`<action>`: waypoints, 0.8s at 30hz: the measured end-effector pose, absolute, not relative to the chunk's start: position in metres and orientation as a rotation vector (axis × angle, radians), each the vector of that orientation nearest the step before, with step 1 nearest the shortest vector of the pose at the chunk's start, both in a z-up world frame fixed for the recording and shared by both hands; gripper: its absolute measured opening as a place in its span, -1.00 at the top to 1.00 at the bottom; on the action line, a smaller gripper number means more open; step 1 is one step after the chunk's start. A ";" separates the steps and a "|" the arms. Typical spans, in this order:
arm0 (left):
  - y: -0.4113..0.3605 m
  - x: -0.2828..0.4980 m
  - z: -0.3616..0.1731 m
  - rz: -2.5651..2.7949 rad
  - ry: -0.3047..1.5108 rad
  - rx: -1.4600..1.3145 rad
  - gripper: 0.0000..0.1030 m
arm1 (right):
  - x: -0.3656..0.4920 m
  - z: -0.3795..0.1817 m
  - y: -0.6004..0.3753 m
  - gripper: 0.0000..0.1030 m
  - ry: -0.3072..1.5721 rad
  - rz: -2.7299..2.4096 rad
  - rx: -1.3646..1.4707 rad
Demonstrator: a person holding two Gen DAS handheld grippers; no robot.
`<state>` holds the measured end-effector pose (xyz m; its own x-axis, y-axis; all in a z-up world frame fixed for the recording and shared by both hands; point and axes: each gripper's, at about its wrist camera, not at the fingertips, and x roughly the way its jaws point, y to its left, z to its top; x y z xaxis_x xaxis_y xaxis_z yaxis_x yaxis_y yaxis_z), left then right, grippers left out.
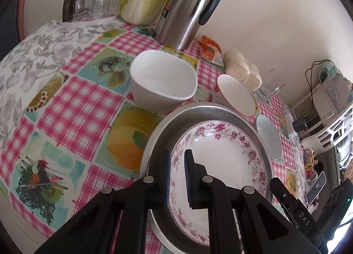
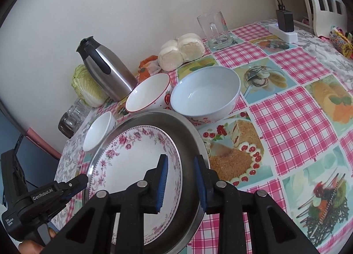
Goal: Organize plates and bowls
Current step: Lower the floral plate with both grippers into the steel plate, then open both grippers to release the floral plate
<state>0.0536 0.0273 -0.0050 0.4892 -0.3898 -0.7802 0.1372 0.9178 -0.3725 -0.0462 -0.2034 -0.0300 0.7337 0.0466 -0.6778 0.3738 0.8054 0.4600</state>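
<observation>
Steel and floral china fill the left wrist view: the flowered plate [image 1: 222,150] lies inside the metal pan [image 1: 158,134] on the checked bench [image 1: 72,108]. The left tool [image 1: 177,176] straddles the plate's near rim, its fingers narrowly apart with the rim between them; whether they pinch it I cannot tell. Beyond the pan stand a white bowl [image 1: 163,84], a red-rimmed bowl [image 1: 236,95] and a pale blue bowl [image 1: 268,137].

In the right wrist view, the right tool [image 2: 182,184] brackets the pan's [image 2: 187,134] right wall and the plate's [image 2: 136,165] edge, fingers narrow, contact unclear. The pale blue bowl [image 2: 205,93] sits just behind the pan, beside the red-rimmed bowl [image 2: 147,93].
</observation>
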 end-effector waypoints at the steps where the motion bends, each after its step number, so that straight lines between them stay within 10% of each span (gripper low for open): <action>1: 0.026 0.052 -0.002 -0.327 1.000 -0.266 0.77 | -0.047 -0.029 -0.203 0.47 0.731 -0.191 0.620; 5: 0.020 0.047 0.010 -0.326 0.948 -0.207 0.67 | -0.048 -0.024 -0.203 0.47 0.709 -0.184 0.617; 8: 0.016 0.046 0.014 -0.314 0.930 -0.174 0.04 | -0.050 -0.019 -0.202 0.41 0.692 -0.182 0.605; 18: 0.008 0.045 0.013 -0.218 0.929 -0.062 -0.66 | -0.052 -0.015 -0.202 -0.59 0.679 -0.221 0.557; 24: 0.007 0.047 0.008 -0.173 0.937 -0.013 -0.67 | -0.053 -0.018 -0.207 -1.00 0.684 -0.251 0.552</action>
<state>0.0470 0.0071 0.0079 0.5792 -0.1539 -0.8006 0.1423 0.9860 -0.0866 -0.0526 -0.2070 -0.0184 0.7525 -0.0419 -0.6572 0.3939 0.8285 0.3981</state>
